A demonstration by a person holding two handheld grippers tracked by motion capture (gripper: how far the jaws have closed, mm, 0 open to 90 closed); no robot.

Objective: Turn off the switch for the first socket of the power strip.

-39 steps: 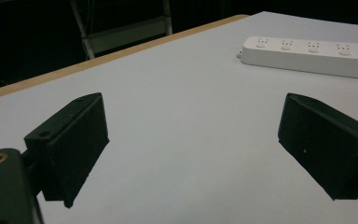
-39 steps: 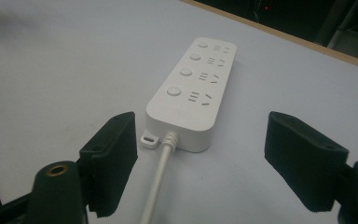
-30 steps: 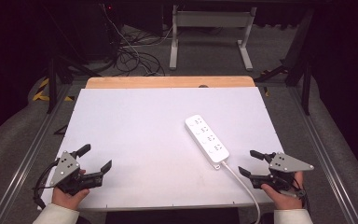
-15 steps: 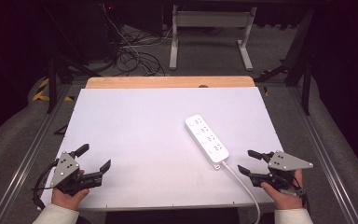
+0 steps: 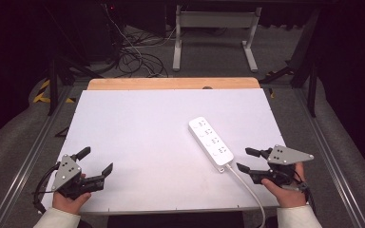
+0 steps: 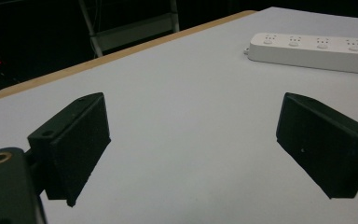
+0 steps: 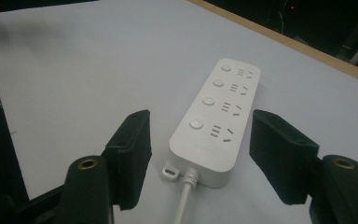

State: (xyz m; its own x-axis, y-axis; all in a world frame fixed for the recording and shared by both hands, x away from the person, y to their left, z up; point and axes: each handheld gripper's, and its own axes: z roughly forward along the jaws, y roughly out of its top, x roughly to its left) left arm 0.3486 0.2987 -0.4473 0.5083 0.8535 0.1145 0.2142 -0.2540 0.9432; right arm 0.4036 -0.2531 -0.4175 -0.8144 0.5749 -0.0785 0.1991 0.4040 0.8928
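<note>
A: Report the position of the power strip (image 5: 211,141).

B: It lies flat on the white tabletop (image 5: 142,133), right of centre in the high view, set diagonally from upper left to lower right. Its cord (image 5: 247,187) leaves the lower right end and runs to the bottom edge of the frame. Four socket groups with round buttons face up.

A: State of the right tool (image 5: 245,159)?

B: It sits at the lower right of the high view, near the cord end of the strip, not touching it. Its jaws have just been closing but stand apart, with nothing gripped. In the right gripper view, the strip's cord end appears between the jaws, beyond their tips.

A: State of the left tool (image 5: 95,161)?

B: Lower left of the high view, held over bare tabletop. Jaws wide apart, holding nothing. The strip is well apart from it, at the upper right of the left gripper view.
</note>
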